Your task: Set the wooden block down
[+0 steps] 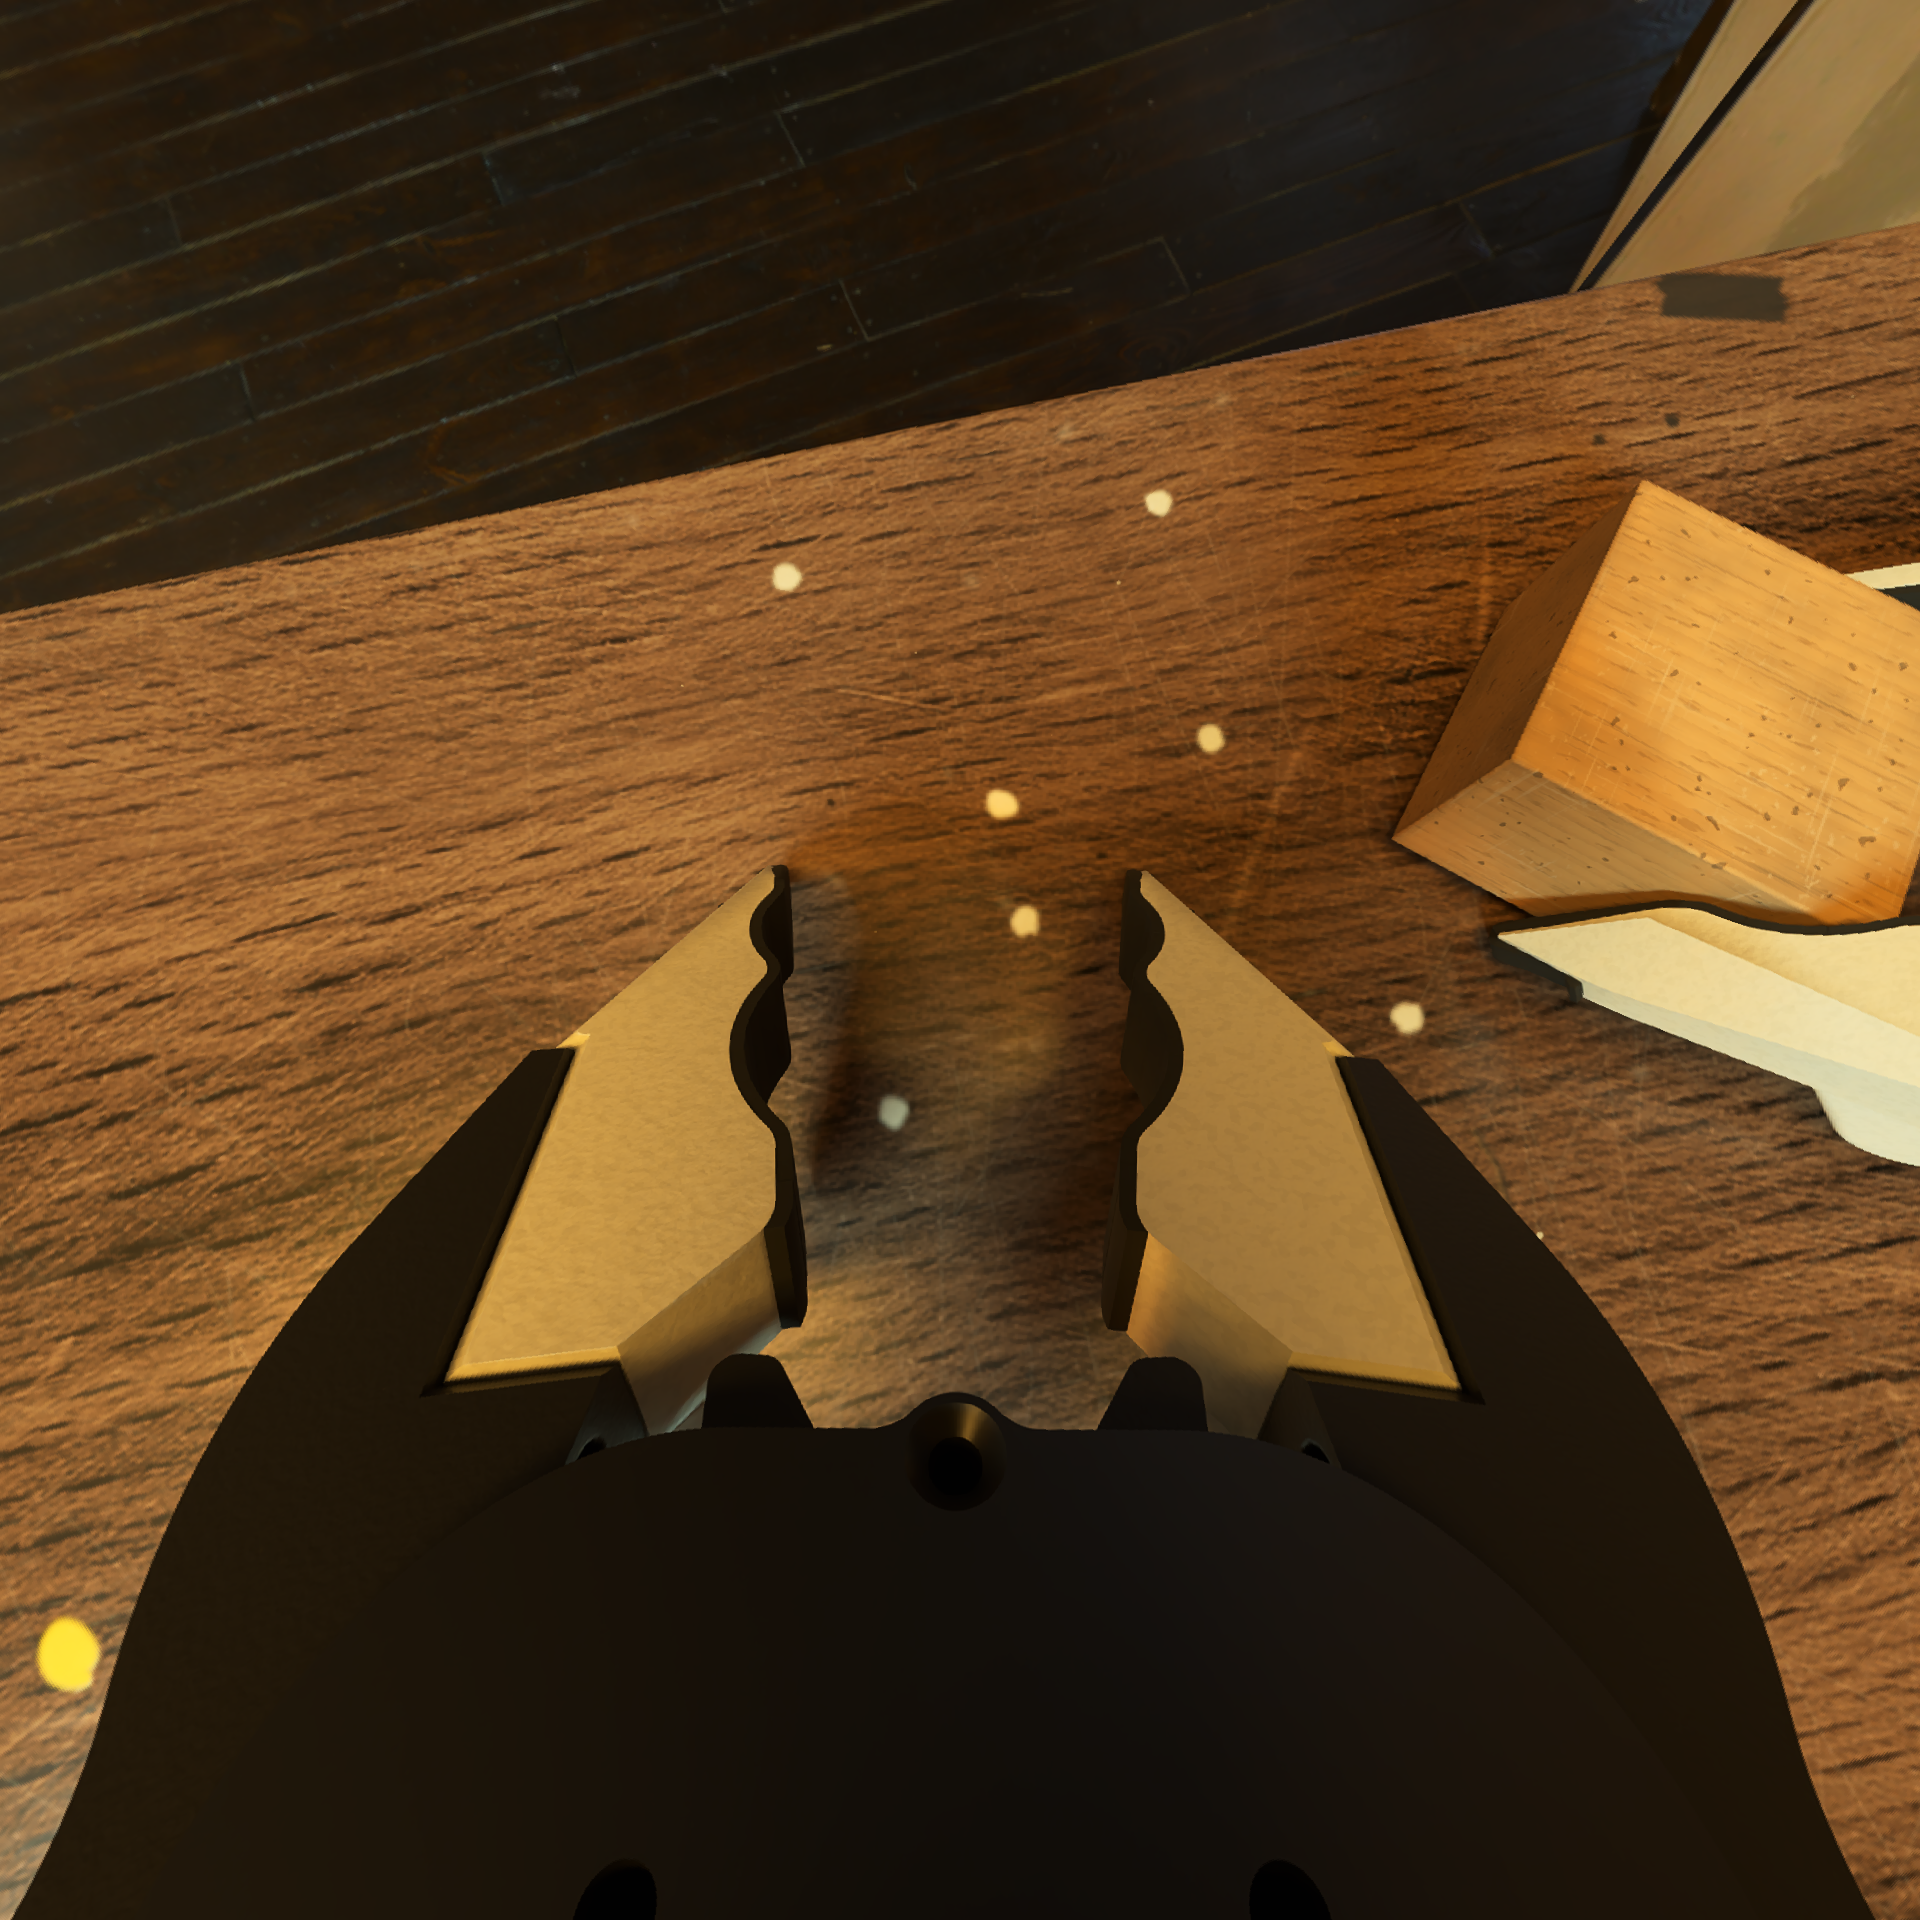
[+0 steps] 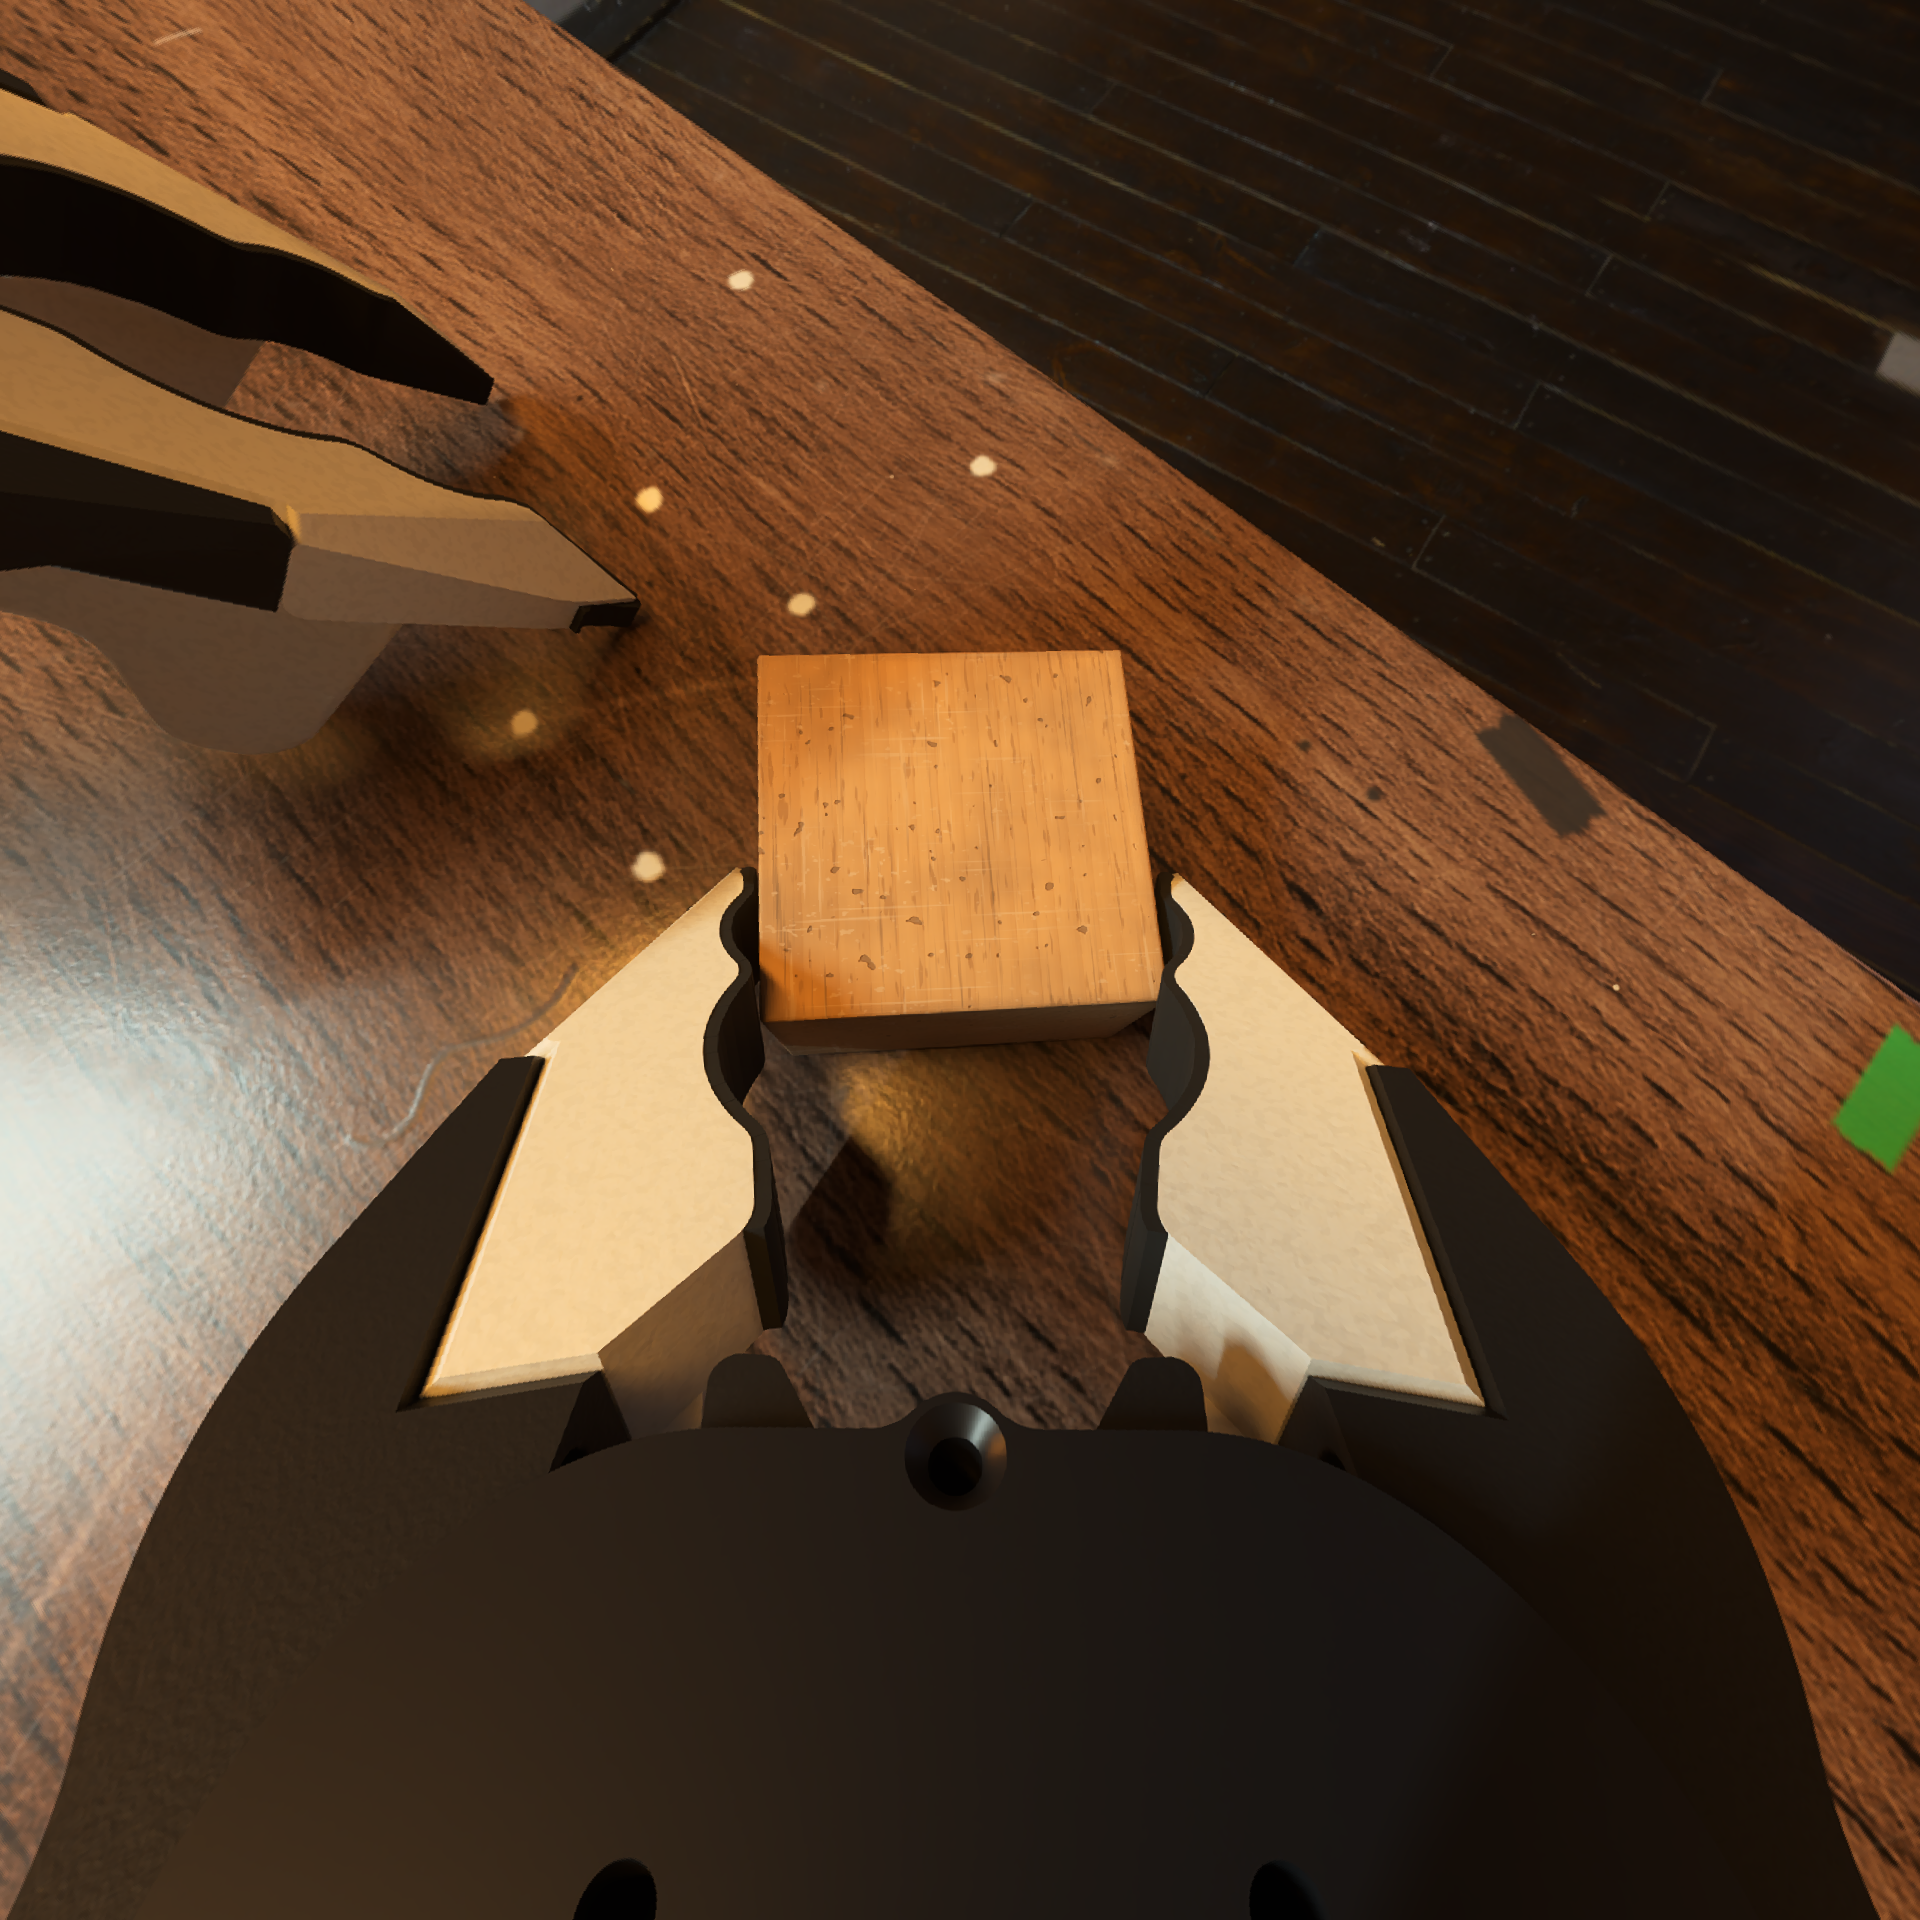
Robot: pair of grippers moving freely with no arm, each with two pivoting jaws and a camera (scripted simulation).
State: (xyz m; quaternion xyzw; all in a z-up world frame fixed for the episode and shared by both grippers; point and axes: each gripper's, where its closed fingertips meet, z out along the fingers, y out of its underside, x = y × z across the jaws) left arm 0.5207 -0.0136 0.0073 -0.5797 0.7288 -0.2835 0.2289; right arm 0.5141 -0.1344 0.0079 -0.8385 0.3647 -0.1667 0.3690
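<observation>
The wooden block (image 2: 951,842), a light cube with a speckled grain, sits between the fingertips of my right gripper (image 2: 956,935). Both pads press its sides, so the gripper is shut on it. The block is level and very low over the brown wooden table (image 2: 1299,644); its underside is hidden, so I cannot tell whether it touches. In the left wrist view the block (image 1: 1704,707) is at the right edge with a right finger (image 1: 1714,987) in front of it. My left gripper (image 1: 956,883) is open and empty just above the table, to the block's left.
The table's far edge (image 1: 727,478) drops to a dark plank floor (image 1: 623,208). Pale dots (image 1: 1001,803) are scattered on the tabletop. A dark tape patch (image 2: 1538,774) and a green patch (image 2: 1881,1096) lie on the table right of the block.
</observation>
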